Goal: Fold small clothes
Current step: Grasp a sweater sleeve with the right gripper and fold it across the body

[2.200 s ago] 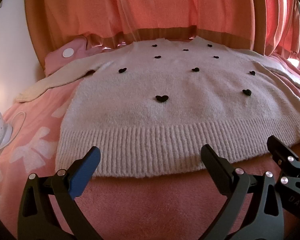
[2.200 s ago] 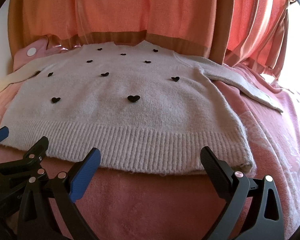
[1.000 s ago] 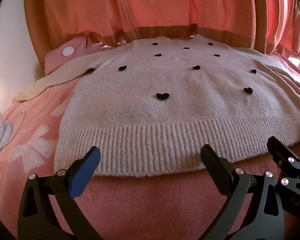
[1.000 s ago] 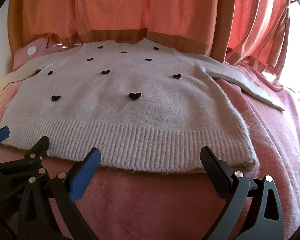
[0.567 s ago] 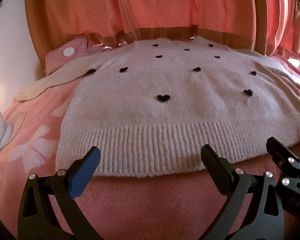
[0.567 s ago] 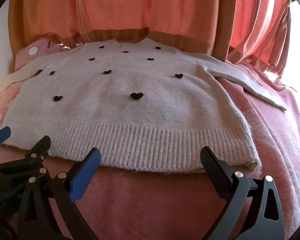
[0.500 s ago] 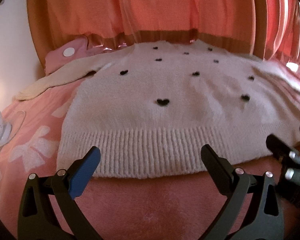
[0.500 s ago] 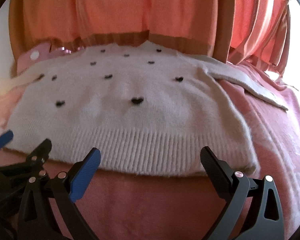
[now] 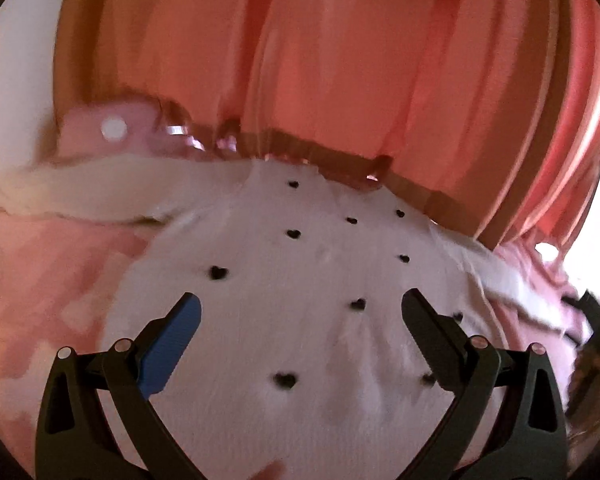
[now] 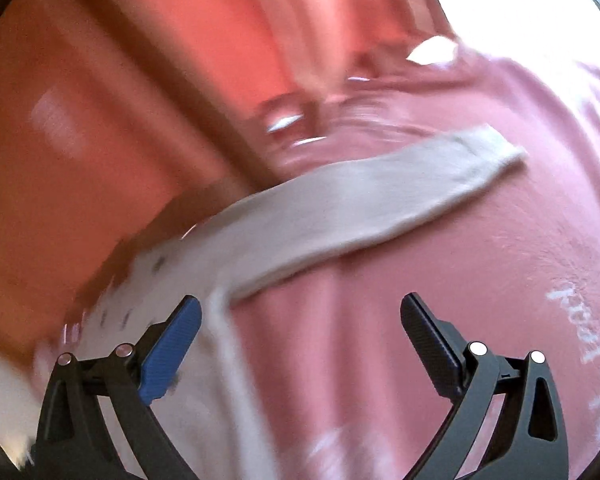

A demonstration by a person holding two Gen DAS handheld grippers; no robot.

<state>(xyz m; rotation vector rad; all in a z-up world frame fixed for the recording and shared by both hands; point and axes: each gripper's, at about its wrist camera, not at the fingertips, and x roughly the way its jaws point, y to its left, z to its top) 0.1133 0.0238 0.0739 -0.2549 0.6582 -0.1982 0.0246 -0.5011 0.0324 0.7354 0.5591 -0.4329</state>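
Your left claw [image 9: 300, 320] is spread wide over the body of the cream sweater [image 9: 300, 344], gripping nothing; the sweater, dotted with small black hearts [image 9: 218, 272], lies flat on the pink bedspread [image 9: 48, 280], its left sleeve [image 9: 80, 194] stretched out toward the pillow [image 9: 108, 130]; orange curtains [image 9: 320, 60] hang behind it. Your right claw [image 10: 300, 320] is also spread and empty, poised over the sweater's side edge; the right sleeve [image 10: 380, 196] runs out across the bedspread ahead of it, cuff farthest away; this view is blurred, so finer detail cannot be told.
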